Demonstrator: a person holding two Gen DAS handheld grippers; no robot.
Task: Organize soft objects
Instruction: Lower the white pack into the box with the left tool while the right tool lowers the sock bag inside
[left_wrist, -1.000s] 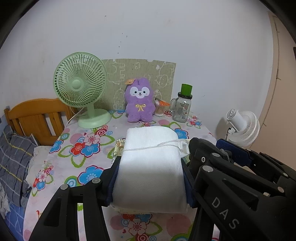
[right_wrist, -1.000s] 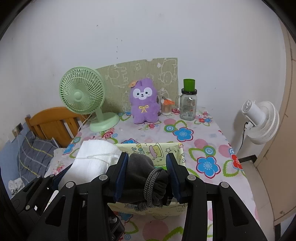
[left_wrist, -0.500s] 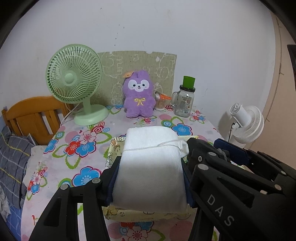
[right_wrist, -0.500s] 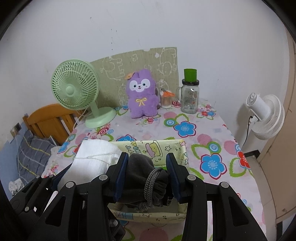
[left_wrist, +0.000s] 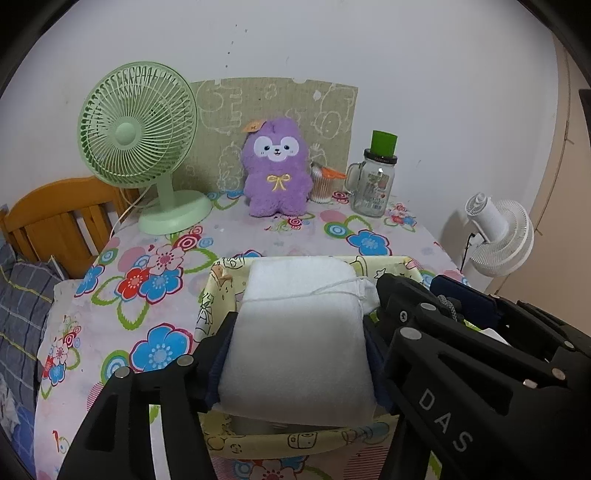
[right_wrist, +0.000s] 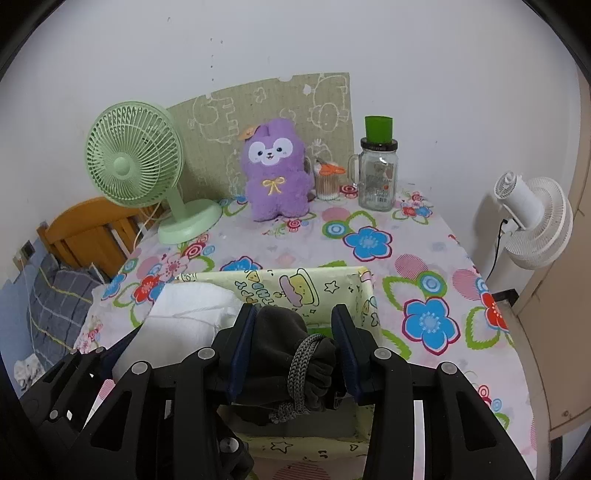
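The floor of the yellow cartoon-print fabric bin (left_wrist: 221, 291) is hidden under both loads, and its near wall is partly cut off by the gripper bodies. The left gripper (left_wrist: 299, 347) has its jaws clamped on a white folded towel (left_wrist: 299, 325) tied with white string; the towel's underside cannot be seen, so whether it touches the bin's bottom is unclear. The right gripper (right_wrist: 293, 350) is clamped on a dark grey fleece bundle (right_wrist: 284, 343) with a grey braided cord, held over the bin's right half beside the towel.

Compared with a second ago, both grippers have advanced: the bin's rim now surrounds the towel in the left wrist view, where before only a sliver of the bin showed.

Beyond the bin's far rim the floral tablecloth (right_wrist: 369, 240) is bare up to the purple plush toy (left_wrist: 275, 171), green desk fan (left_wrist: 140, 147) and glass mug jar (left_wrist: 373, 181) along the wall. Right of the bin the table edge falls away towards a white floor fan (right_wrist: 532, 218).
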